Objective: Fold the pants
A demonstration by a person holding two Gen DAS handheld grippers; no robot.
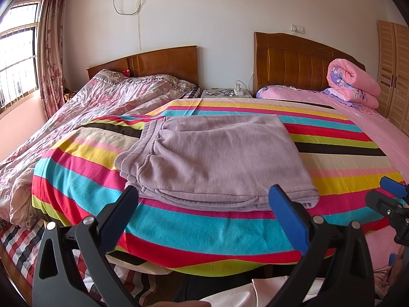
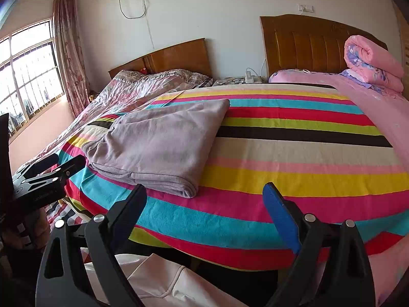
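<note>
Honestly, this looks pretty much done. The pants (image 1: 214, 158) are lying on the striped blanket (image 1: 332, 158) on the bed, folded into a compact, roughly square bundle, waistband toward the left and several layers stacked along the near edge. In the right wrist view the pants (image 2: 158, 145) sit off to the left, with the folded corner closest to the camera.

Both claws are free. The left claw (image 1: 204, 197) is spread wide open with nothing in it, hanging just short of the bundle's near edge. The right claw (image 2: 204, 194) is wide open and empty too, parked over the bare blanket to the right of the pants. You can spot the right claw (image 1: 391, 186) at the edge of the left view, clear of the fabric.

My guess on why they're held like that: pulled back toward the person so nothing snags or drags the layers apart. The bundle sits in the middle of the blanket, well away from the edge, so it won't slide off.

If anything's left, it's maybe smoothing the slightly lumpy waistband end. Fabric looks soft and fleecy, so it'd bunch easily if poked carelessly.
</note>
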